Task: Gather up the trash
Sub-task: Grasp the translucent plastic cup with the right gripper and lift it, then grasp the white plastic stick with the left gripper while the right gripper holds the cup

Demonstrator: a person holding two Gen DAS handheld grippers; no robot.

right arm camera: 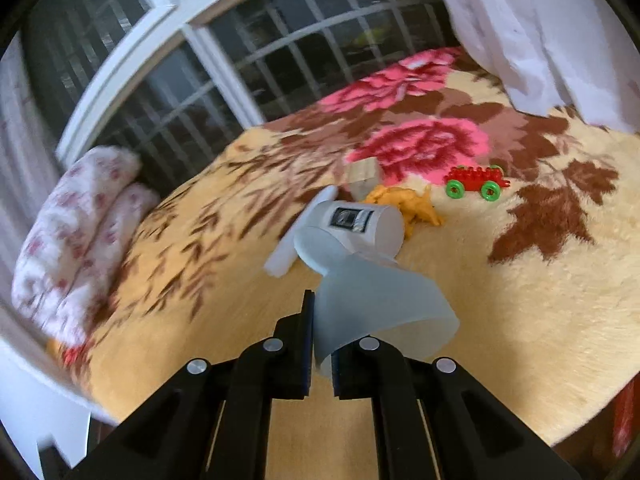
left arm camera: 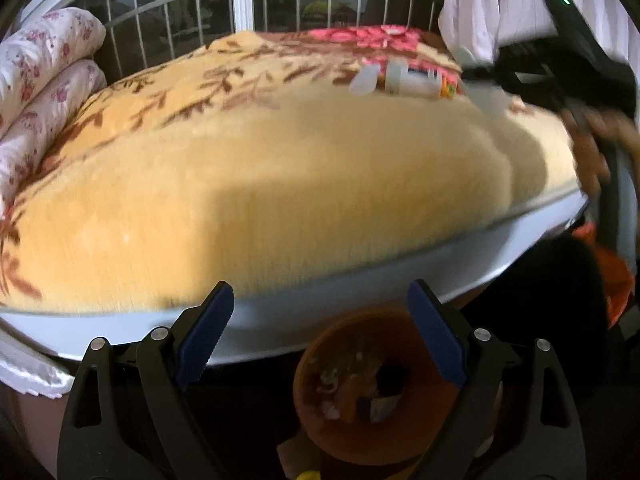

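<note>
My right gripper (right arm camera: pixel 320 360) is shut on a curled translucent white plastic sheet (right arm camera: pixel 376 300) and holds it above the yellow flowered blanket (right arm camera: pixel 500 320). A white cup with a dark label (right arm camera: pixel 360 224) lies on its side just beyond, beside a white strip (right arm camera: pixel 300 236). My left gripper (left arm camera: pixel 320 332) is open and empty, off the bed's near edge, above a brown trash bin (left arm camera: pixel 360 388) that holds scraps. In the left wrist view the right gripper (left arm camera: pixel 480 80) shows at the far right near the cup (left arm camera: pixel 416 80).
An orange toy (right arm camera: pixel 416 208), a red and green toy car (right arm camera: pixel 476 182) and a small beige block (right arm camera: pixel 364 172) lie on the blanket. A folded floral quilt (right arm camera: pixel 76 232) sits at the left. Window bars (right arm camera: pixel 280 64) and a white curtain (right arm camera: pixel 540 32) stand behind.
</note>
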